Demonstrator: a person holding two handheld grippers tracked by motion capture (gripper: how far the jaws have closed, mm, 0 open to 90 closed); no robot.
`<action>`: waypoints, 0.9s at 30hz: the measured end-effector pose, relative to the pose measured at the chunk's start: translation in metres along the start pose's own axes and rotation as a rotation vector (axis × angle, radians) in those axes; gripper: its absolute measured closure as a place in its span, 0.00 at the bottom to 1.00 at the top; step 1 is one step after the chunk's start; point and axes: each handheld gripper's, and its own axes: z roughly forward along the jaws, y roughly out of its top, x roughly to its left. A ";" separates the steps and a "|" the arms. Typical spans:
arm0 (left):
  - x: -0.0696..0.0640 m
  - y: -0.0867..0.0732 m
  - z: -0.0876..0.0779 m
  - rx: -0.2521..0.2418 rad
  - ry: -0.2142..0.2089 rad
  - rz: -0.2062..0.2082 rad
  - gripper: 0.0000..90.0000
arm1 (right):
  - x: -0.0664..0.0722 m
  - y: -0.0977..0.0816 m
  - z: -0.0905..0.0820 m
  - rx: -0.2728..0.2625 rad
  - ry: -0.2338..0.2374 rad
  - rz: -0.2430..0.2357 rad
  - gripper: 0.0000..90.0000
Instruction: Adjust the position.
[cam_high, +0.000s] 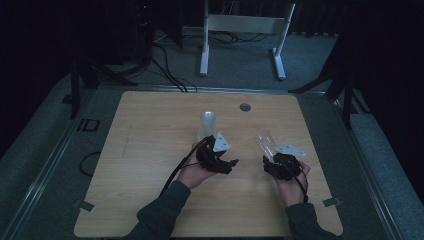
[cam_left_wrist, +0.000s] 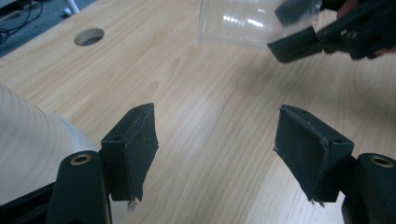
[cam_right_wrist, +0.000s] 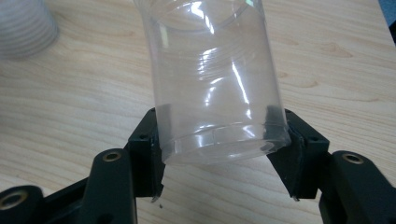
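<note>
1. Two cups are in play on the pale wooden table (cam_high: 150, 150): a clear, smooth-walled plastic cup (cam_right_wrist: 215, 84) and a frosted white ribbed plastic cup (cam_high: 208, 122).
2. The right gripper (cam_right_wrist: 219, 149) pinches the clear cup low on its wall, one black pad on each side of the base. The cup is lifted off the wood and tilts away from the hand.
3. The left gripper (cam_left_wrist: 215, 140) has its jaws spread with nothing but bare table between them. The frosted cup (cam_left_wrist: 28, 144) stands just outside its left jaw, not inside the gap.
4. The step in hand looks like getting the left gripper onto the frosted cup, so the two cups can be brought together.
5. To do it well, shift the left gripper sideways until the ribbed wall sits squarely between both pads, then close gently. Thin plastic like this probably buckles under a hard squeeze.
6. Keep the right grip steady and light meanwhile. The hold sits near the base, so the cup may pivot or slip if the hand swings.
7. Keep both cups well apart from the round cable hole (cam_left_wrist: 88, 36).
</note>
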 end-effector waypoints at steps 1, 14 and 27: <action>0.000 0.001 0.000 -0.006 -0.003 -0.007 0.33 | 0.001 0.000 0.000 -0.008 0.000 0.005 0.47; -0.003 0.010 0.004 -0.020 -0.014 -0.019 0.33 | 0.007 0.000 -0.004 -0.081 -0.031 0.044 0.47; -0.008 0.022 0.006 -0.032 -0.041 -0.009 0.31 | 0.006 0.001 -0.014 -0.175 -0.064 0.067 0.47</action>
